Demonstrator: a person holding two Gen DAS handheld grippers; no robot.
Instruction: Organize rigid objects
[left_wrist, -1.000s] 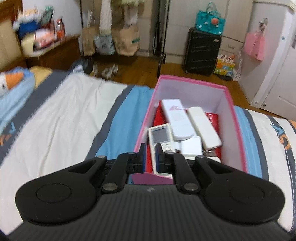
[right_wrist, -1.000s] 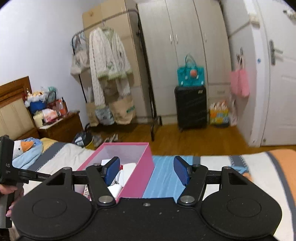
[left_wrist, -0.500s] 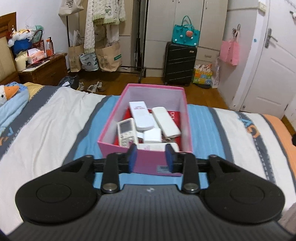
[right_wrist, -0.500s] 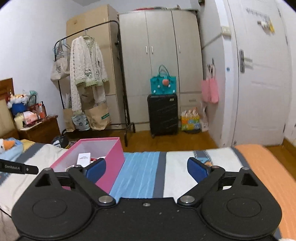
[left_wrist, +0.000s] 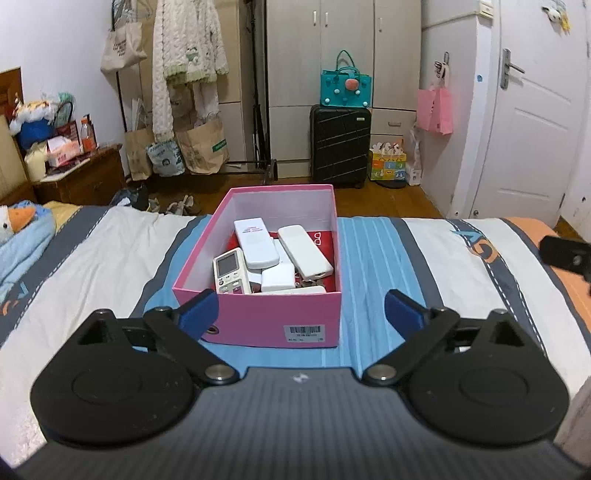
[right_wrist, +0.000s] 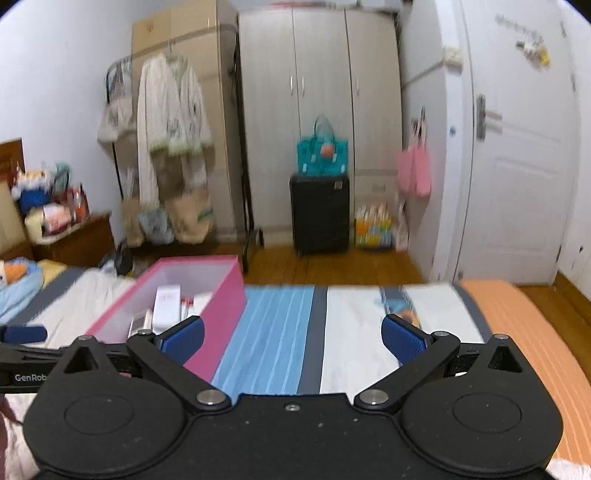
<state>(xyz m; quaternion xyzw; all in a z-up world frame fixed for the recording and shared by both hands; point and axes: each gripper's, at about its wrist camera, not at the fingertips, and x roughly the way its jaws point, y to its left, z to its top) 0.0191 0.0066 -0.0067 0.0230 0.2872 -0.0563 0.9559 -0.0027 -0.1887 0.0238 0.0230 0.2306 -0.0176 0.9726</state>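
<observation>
While its jaws are opening, the left hand-held gripper (left_wrist: 300, 306) holds nothing.

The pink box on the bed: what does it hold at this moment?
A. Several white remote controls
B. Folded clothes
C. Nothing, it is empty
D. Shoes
A. In the left wrist view the pink box stands open on the striped bed cover, and several white remote controls lie inside it, one with a small screen.
</observation>
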